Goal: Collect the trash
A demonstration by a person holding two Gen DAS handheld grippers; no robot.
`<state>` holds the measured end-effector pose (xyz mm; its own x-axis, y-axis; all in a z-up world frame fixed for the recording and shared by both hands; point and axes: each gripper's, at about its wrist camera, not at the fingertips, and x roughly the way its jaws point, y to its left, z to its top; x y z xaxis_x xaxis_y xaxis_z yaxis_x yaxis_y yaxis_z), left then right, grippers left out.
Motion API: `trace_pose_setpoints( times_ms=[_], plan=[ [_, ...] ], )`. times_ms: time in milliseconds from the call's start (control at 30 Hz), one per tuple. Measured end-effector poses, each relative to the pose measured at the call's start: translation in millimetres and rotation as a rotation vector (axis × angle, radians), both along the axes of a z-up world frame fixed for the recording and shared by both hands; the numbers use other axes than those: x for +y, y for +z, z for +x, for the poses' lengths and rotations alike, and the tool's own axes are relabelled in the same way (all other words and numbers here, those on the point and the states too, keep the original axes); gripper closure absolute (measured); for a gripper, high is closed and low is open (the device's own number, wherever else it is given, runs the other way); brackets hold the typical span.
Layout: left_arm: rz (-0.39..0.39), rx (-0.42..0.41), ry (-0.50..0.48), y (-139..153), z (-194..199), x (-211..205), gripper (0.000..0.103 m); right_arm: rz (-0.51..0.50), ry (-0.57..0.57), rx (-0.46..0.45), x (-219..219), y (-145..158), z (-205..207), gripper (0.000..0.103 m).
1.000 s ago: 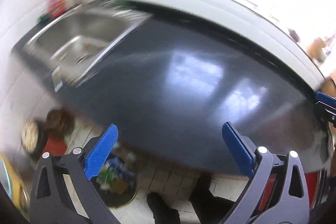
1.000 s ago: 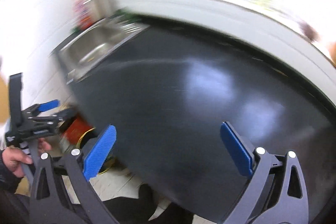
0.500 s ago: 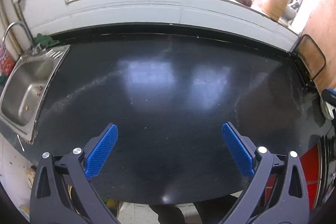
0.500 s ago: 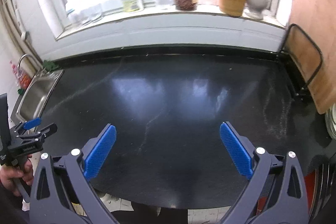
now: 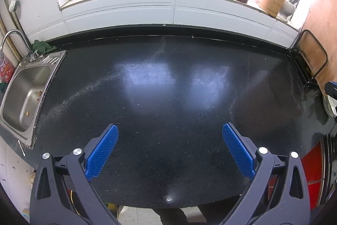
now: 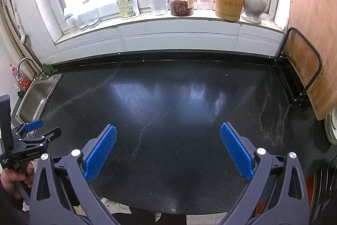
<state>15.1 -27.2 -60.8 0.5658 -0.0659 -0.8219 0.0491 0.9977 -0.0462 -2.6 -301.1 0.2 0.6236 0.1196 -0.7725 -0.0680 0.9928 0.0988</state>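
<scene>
My left gripper (image 5: 170, 149) is open and empty, held over the near edge of the black countertop (image 5: 168, 81). My right gripper (image 6: 168, 149) is also open and empty over the same countertop (image 6: 168, 98). The left gripper also shows in the right wrist view (image 6: 31, 136) at the far left, held by a hand. No trash item shows on the counter. A bit of the yellow-rimmed bin (image 5: 73, 204) on the floor shows below the counter edge; its contents are hidden.
A steel sink (image 5: 25, 94) with a tap sits at the left end. The windowsill holds a soap bottle (image 6: 126, 3), jars, a wooden utensil holder (image 6: 229, 1) and a mortar (image 6: 254, 7). A wooden board (image 6: 305, 69) in a rack stands at the right.
Both grippers swung up from the floor and bin at the left to face the counter and window squarely. Both jaws stayed open.
</scene>
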Motion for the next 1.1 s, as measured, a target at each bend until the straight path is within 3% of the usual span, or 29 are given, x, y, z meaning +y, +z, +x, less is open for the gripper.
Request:
trace_pose_setpoints(
  times_ms=[1100],
  plan=[
    [0.003, -0.001, -0.010, 0.1, -4.0, 4.1, 0.007, 0.003, 0.010, 0.000, 3.0, 1.1, 2.6, 0.007]
  ],
)
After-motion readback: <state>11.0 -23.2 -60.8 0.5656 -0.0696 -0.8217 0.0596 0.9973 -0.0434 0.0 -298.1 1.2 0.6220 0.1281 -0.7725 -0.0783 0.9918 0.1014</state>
